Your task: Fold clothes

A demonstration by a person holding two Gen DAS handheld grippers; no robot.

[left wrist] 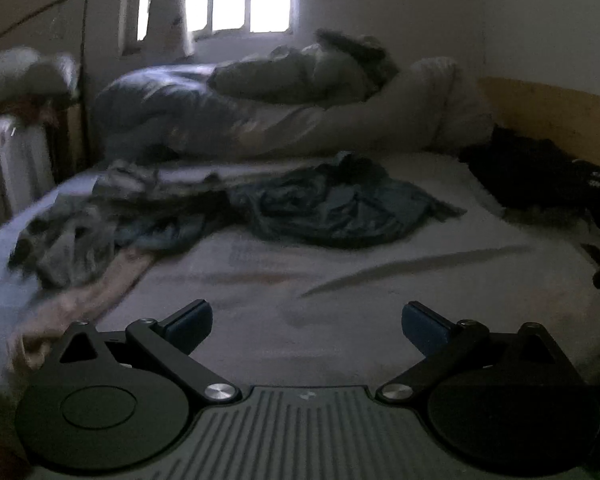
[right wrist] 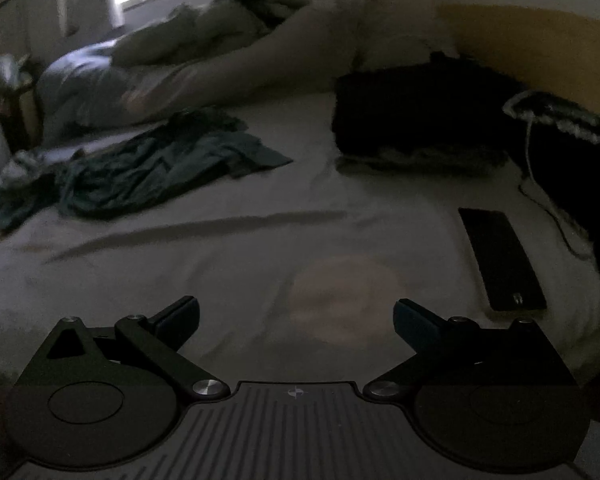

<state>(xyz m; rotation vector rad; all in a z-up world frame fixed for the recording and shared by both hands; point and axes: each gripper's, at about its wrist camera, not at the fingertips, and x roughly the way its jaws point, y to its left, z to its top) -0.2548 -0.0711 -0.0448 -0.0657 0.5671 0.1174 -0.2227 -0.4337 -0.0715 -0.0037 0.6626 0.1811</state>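
Your left gripper [left wrist: 307,322] and right gripper [right wrist: 296,317] both gape wide, holding nothing. The green shirt [left wrist: 340,208] lies crumpled on the bed [left wrist: 340,300], far ahead. Only your right view shows the black phone [right wrist: 500,258]; only your left shows the tan cloth [left wrist: 80,304].

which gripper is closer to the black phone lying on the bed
Right. The phone lies just ahead and to the right of the open right gripper; from the open left gripper it sits far off at the right edge.
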